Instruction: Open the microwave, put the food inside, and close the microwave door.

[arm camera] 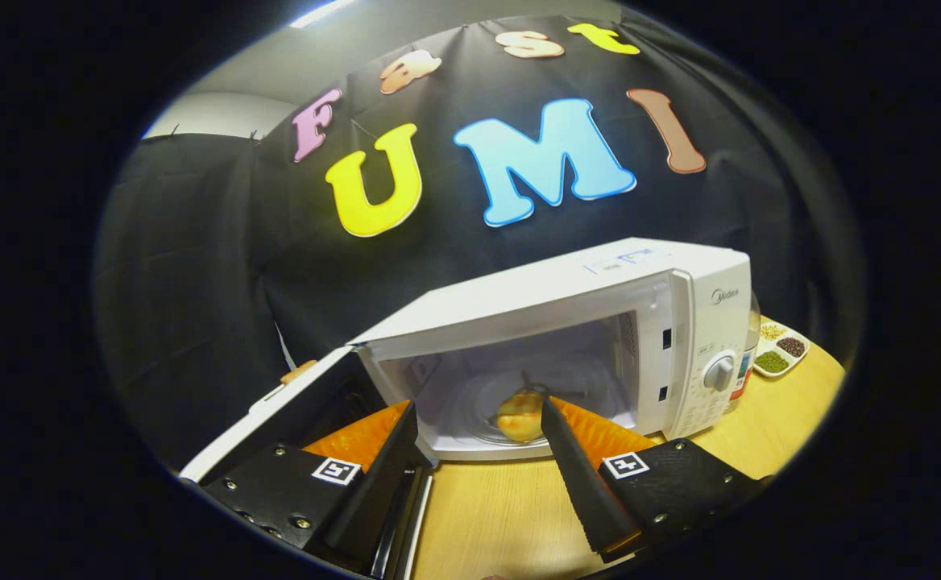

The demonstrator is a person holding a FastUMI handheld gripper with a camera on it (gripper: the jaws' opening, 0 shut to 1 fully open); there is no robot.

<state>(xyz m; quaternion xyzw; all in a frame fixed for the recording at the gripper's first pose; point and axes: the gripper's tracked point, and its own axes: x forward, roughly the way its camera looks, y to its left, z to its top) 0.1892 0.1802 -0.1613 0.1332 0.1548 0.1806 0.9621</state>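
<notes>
The white microwave (567,282) stands on the wooden table (495,507) with its door (293,407) swung wide to the left. Inside, a yellowish piece of food with a dark stem (519,417) rests on the glass turntable (470,403). My gripper (478,405) is open just in front of the cavity's mouth, its fingers spread apart with nothing between them. The food lies just beyond the fingertips, close to the right one (551,415). The left finger (394,451) partly hides the door's inner edge.
The control panel with a round knob (719,372) is on the microwave's right side. Behind that side stand a bottle (746,366) and a white divided dish of seeds (781,350). The open door takes up the space left of the fingers.
</notes>
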